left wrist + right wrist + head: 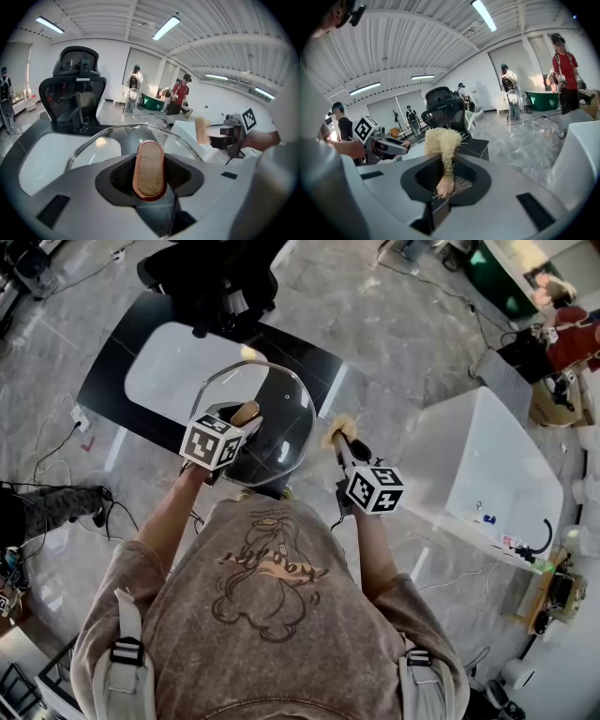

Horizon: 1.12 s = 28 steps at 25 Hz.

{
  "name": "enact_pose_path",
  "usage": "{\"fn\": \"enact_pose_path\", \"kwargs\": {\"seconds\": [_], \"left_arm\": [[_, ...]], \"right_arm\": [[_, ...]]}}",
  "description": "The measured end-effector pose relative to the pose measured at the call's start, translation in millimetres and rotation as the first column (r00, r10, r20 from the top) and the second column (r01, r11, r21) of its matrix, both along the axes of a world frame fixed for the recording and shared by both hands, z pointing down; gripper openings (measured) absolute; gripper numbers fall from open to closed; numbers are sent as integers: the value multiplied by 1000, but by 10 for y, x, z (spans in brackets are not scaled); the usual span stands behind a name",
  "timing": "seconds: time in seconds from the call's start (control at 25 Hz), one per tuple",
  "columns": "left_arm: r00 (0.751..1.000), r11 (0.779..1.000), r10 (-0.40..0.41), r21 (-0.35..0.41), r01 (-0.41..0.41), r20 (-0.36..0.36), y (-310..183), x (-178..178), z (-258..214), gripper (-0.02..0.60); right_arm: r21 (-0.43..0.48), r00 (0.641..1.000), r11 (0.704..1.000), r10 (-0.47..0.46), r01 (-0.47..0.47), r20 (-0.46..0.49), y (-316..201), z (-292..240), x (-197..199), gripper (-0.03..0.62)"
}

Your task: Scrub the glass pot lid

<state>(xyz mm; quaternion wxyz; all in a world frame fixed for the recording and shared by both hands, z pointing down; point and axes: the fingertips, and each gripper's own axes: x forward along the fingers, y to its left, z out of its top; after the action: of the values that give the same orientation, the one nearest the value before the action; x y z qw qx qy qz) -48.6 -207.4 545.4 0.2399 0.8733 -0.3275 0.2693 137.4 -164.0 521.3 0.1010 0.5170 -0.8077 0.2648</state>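
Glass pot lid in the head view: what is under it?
Through the glass pot lid show the black table and its white panel. The left tool, clamped on the wooden knob, hides whatever lies beneath it.

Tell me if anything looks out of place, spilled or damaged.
Nothing looks spilled or broken. Only oddity: the round glass pot lid sits on no pot; the left gripper holds it in the air by its wooden knob, and the pale fibre scrubber in the right gripper looks clear of it.
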Motion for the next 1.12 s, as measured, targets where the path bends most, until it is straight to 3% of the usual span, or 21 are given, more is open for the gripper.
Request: {"fn": "enact_pose_path", "kwargs": {"seconds": [0.32,0.68,1.12], "left_arm": [[996,999,42,-35,-39,77,107,189,563,183],[986,997,68,-36,-63,152,105,335,894,183],[984,996,78,-64,-68,162,108,386,1041,183]], "right_arm": [[-16,1000,1000,-14,14,13,34,123,-68,46],[-33,1000,999,-15,16,20,52,207,-72,46],[-54,1000,998,-5,6,20,49,266,-7,46]]}}
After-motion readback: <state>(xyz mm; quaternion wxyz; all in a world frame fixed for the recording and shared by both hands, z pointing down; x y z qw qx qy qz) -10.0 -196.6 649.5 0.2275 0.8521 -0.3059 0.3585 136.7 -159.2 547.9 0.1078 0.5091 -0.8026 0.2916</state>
